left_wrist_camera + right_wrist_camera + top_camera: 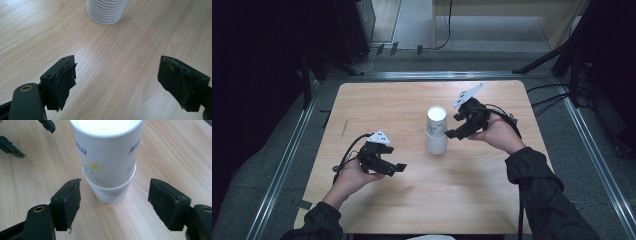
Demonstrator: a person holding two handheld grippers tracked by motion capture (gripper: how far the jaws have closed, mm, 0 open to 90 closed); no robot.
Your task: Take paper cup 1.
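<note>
wooden counter (377, 200) seen from above, with a person's two forearms reaching in from the near edge, each hand holding a black gripper. near the middle of the counter stands a stack of white paper cups (436, 129), upright; in the right gripper view the top cup (108, 150) carries a small yellow flower print and blue lettering and sits nested in the cup below, whose rim shows as a band near the base. the right gripper (454, 127) is just beside the stack on its right side, level with the upper cup. its fingers (71, 200) are released, spread to either side of the stack with a clear gap on both sides, touching nothing. the left gripper (398, 169) hovers over bare wood, well apart from the stack toward the near left. its fingers (63, 82) are also spread wide and hold nothing; in the left gripper view the ribbed base of the stack (107, 11) stands farther off, beyond the open gap.
</note>
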